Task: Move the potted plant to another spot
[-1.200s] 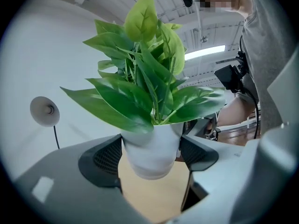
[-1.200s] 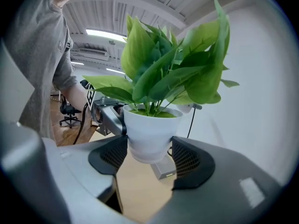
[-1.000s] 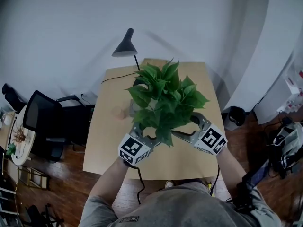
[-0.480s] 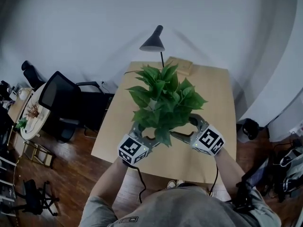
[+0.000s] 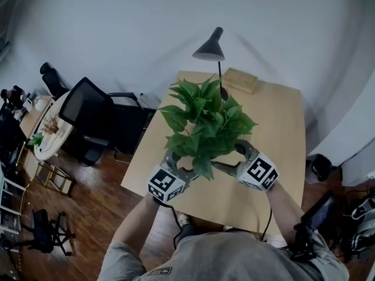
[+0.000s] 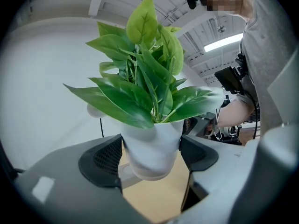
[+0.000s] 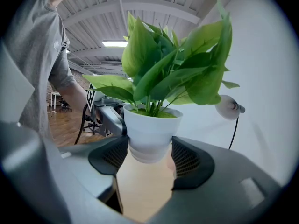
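Observation:
A potted plant with broad green leaves (image 5: 205, 127) hangs above the wooden table (image 5: 275, 127), held from both sides. In the head view the leaves hide its white pot. My left gripper (image 5: 177, 164) is shut on the pot's left side. In the left gripper view the white pot (image 6: 152, 148) is pinched between the two black pads (image 6: 105, 160), and its base hangs free of the tabletop. My right gripper (image 5: 233, 158) is shut on the other side. In the right gripper view the pot (image 7: 149, 132) sits between that gripper's ribbed pads (image 7: 189, 160).
A black desk lamp (image 5: 210, 48) and a flat wooden box (image 5: 241, 79) stand at the table's far end. Left of the table are a black office chair (image 5: 88, 107) and a small round side table (image 5: 50, 127). A dark bin (image 5: 321, 165) stands on the wood floor at the right.
The table, lamp and chair have slid right in the head view while the plant and both grippers kept their place. The plant now hangs over the table's left part.

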Demonstrator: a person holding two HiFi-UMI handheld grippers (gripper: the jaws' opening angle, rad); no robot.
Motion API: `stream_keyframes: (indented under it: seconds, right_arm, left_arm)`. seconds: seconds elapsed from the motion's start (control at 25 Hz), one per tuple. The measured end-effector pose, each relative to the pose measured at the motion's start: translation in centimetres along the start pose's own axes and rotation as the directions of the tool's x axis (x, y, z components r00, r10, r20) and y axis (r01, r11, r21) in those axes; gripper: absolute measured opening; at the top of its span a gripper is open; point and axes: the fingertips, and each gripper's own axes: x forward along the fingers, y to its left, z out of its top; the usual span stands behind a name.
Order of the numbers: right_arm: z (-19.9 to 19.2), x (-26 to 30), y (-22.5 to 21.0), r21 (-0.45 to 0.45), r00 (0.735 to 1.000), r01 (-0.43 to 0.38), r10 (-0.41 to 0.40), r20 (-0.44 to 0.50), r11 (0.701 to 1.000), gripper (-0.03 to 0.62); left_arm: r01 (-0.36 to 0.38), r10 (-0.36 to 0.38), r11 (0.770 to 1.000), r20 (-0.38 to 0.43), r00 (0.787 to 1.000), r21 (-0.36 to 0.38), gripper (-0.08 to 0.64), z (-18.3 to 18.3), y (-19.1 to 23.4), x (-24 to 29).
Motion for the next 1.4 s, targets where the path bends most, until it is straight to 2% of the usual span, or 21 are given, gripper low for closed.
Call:
stream_keyframes:
  seconds: [0.24, 0.48, 0.72, 1.04, 1.4]
  right_arm:
    - [-1.2, 1.2, -0.8, -0.010, 0.999, 0.039, -0.039, -0.002, 0.999, 0.302]
    - [4.1, 14.8, 0.0, 0.019, 0.996, 0.089, -0.089, -0.030, 0.996, 0.302]
    - [5.6, 20.2, -0.1, 0.039, 0.989, 0.143, -0.141, -0.049, 0.989, 0.301]
    - [5.4, 24.3, 0.2, 0.065, 0.979, 0.188, -0.182, -0.093, 0.980, 0.301]
    - [3.4, 25.4, -0.4, 0.083, 0.987, 0.128, -0.119, -0.105, 0.988, 0.301]
  left_arm:
    - [0.028, -0.029, 0.999, 0.021, 0.999, 0.023, 0.390, -1.3, 1.2, 0.7]
    - [0.089, -0.089, 0.996, 0.028, 0.996, 0.017, 0.390, -2.4, 13.1, -7.8]
    - [0.148, -0.149, 0.989, 0.037, 0.988, 0.021, 0.390, -3.3, 18.0, -10.5]
    - [0.192, -0.192, 0.981, 0.043, 0.980, 0.018, 0.390, -5.2, 21.4, -12.3]
    - [0.148, -0.147, 0.989, 0.005, 0.989, -0.030, 0.390, -7.2, 21.8, -11.5]
